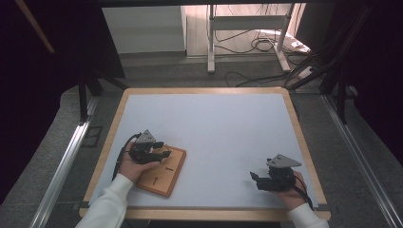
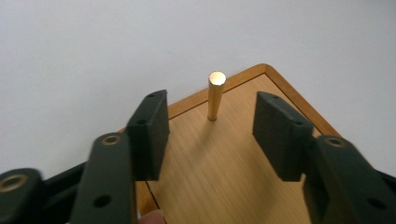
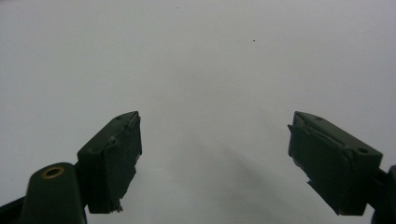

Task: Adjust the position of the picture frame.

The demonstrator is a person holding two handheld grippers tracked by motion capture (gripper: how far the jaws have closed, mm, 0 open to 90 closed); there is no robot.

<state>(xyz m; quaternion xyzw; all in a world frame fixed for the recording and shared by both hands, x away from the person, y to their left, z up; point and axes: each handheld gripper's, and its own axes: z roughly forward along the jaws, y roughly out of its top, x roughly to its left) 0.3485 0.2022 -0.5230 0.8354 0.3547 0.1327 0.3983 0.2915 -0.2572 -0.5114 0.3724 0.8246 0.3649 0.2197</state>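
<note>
My left gripper (image 2: 210, 135) sits over the wooden board (image 1: 164, 173) near the table's (image 1: 214, 123) front left corner, jaws spread apart with nothing pinched; an upright wooden peg (image 2: 215, 95) stands on the board just beyond them, touching neither pad. My right gripper (image 3: 215, 163) rests over bare white tabletop at the front right, well apart from the board, jaws wide and empty.
</note>
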